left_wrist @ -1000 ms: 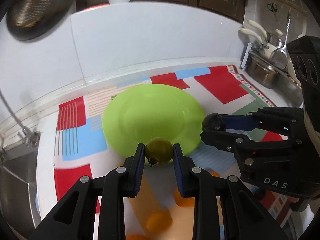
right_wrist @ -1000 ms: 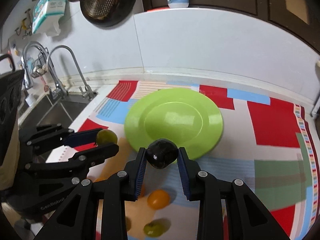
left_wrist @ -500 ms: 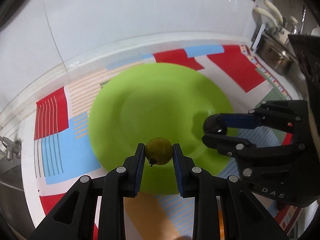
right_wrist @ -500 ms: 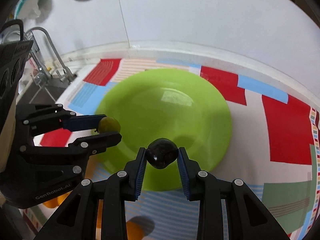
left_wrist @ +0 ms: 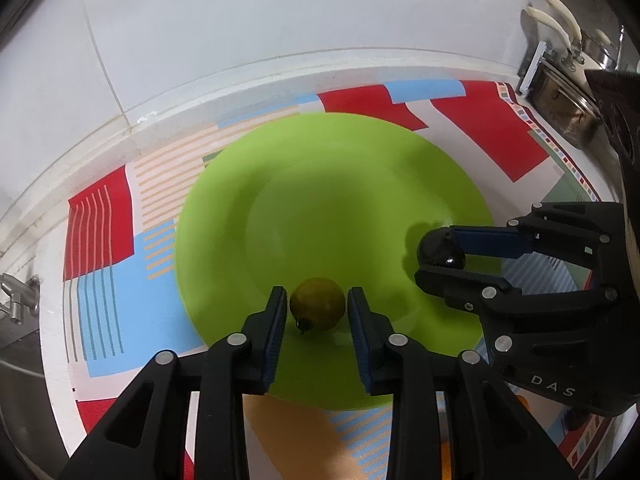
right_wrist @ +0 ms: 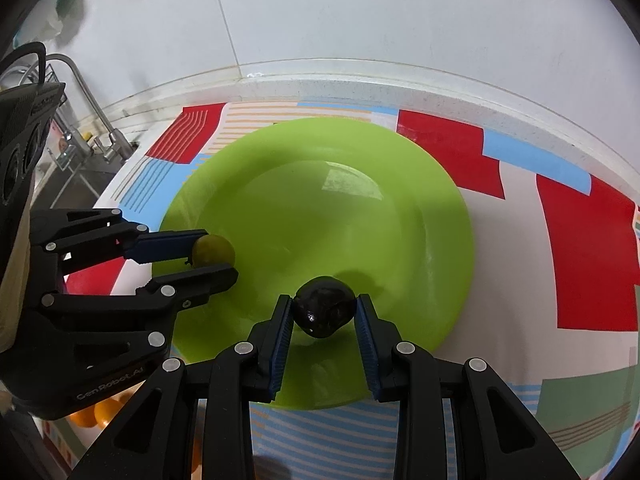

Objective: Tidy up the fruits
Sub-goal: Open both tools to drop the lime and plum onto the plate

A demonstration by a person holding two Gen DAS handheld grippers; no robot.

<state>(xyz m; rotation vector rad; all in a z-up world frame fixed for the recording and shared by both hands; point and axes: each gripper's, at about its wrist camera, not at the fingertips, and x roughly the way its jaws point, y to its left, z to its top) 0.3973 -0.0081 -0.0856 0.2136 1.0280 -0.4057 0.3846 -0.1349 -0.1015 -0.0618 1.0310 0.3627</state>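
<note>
A lime green plate (left_wrist: 340, 184) lies on a patterned mat; it also shows in the right wrist view (right_wrist: 320, 200). My left gripper (left_wrist: 317, 304) is low over the plate's near left rim with a small gap on each side of a yellow-green fruit (left_wrist: 317, 303), which rests on the plate; the same fruit shows in the right wrist view (right_wrist: 214, 249). My right gripper (right_wrist: 324, 312) holds a dark, glossy fruit (right_wrist: 325, 311) just above the plate's near rim. That dark fruit shows in the left wrist view (left_wrist: 440, 247) between the right fingers.
The mat (right_wrist: 592, 248) has red, blue and striped blocks. A sink and tap (right_wrist: 80, 92) lie to the left. Metal cookware (left_wrist: 568, 116) stands at the right. Orange fruits (right_wrist: 96, 412) lie on the mat near me. A white tiled wall (left_wrist: 280, 20) stands behind.
Both grippers moved forward and down over the plate. The left jaws have parted, leaving the yellow-green fruit on the plate. The right still holds the dark fruit.
</note>
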